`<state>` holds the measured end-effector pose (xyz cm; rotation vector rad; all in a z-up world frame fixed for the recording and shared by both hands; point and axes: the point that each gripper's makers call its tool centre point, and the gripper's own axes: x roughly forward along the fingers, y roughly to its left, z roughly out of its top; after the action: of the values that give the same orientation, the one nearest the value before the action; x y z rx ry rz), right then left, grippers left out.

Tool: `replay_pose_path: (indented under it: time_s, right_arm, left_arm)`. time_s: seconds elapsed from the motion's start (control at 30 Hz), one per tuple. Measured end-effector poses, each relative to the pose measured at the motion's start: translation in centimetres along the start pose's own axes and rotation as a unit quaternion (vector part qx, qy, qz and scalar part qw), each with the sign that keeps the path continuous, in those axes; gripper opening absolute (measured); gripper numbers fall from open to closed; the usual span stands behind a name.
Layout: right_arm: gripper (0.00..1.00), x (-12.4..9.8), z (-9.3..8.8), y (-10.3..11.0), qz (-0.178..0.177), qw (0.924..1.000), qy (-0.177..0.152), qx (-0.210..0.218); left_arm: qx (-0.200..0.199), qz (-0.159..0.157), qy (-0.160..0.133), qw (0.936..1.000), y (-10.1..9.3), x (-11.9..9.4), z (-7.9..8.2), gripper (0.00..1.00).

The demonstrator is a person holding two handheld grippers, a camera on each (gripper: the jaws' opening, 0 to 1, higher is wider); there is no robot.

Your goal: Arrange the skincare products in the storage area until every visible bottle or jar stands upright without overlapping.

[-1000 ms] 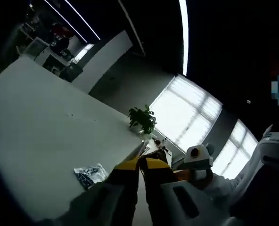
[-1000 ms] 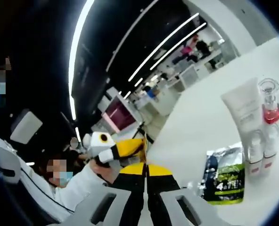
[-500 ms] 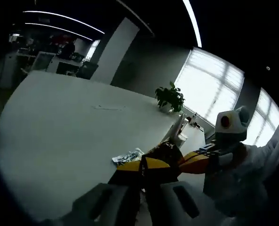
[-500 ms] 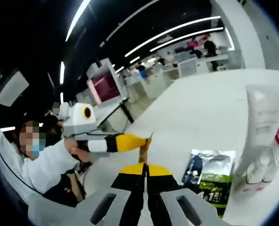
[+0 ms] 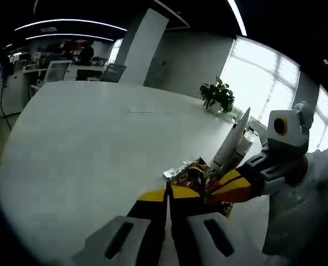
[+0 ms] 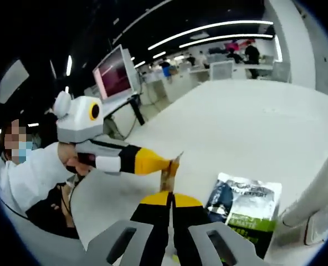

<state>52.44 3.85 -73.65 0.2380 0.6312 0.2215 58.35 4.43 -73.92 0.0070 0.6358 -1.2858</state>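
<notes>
The left gripper (image 5: 168, 195) had its jaws pressed together on nothing above the white tabletop (image 5: 86, 144); the right gripper (image 6: 171, 198) likewise had its jaws together, empty. A white tube (image 5: 231, 141) stood upright beside a small bottle, with a flat sachet (image 6: 246, 200) lying just beside them; a 2nd crinkled packet (image 5: 189, 174) lay near the left jaws. A sound next step would be parting 1 gripper's jaws before descending squarely over the packet.

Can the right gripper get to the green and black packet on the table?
Probably yes. The green and black packet lies flat on the white table, just beside the right gripper, with nothing between them. Its jaws look shut, so they would have to open first.
</notes>
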Motion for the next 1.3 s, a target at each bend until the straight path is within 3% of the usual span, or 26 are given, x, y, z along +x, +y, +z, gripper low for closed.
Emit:
replay_pose_path:
  time_s: [0.23, 0.47, 0.6, 0.73, 0.83, 0.97, 1.17, 1.3]
  right_arm:
    - [0.00, 1.8, -1.5, -1.1, -0.009, 0.9996, 0.026, 0.005]
    - [0.00, 2.9, -2.0, -1.8, -0.016, 0.9993, 0.035, -0.004]
    - [0.00, 2.9, -1.6, -2.1, -0.023, 0.9984, 0.030, -0.042]
    - [0.00, 2.5, -1.4, -2.2, -0.028, 0.9980, 0.026, -0.051]
    - [0.07, 1.9, -1.5, -2.1, -0.031, 0.9971, 0.023, -0.066]
    - [0.04, 1.5, -1.3, -2.3, -0.042, 0.9923, 0.016, -0.116]
    - [0.09, 2.3, -1.0, -1.4, -0.036, 0.9883, 0.013, -0.148]
    - [0.12, 3.6, -1.1, -1.0, -0.030, 0.9821, 0.019, -0.185]
  left_arm:
    - [0.009, 0.012, 0.033, 0.9993, 1.5, 1.6, -1.8, 0.00]
    - [0.022, 0.020, 0.043, 0.9986, 2.5, 2.3, -1.9, 0.00]
    - [0.031, 0.023, 0.047, 0.9982, 2.6, 2.1, -2.0, 0.00]
    - [0.042, 0.023, 0.047, 0.9978, 1.8, 2.1, -2.2, 0.00]
    - [0.045, 0.025, 0.049, 0.9974, 2.0, 2.1, -2.4, 0.00]
    - [0.043, 0.028, 0.048, 0.9975, 1.8, 2.0, -2.4, 0.00]
    - [0.038, 0.045, 0.045, 0.9973, 1.9, 2.4, -2.4, 0.00]
    - [0.009, 0.064, 0.026, 0.9976, 2.5, 2.6, -1.9, 0.00]
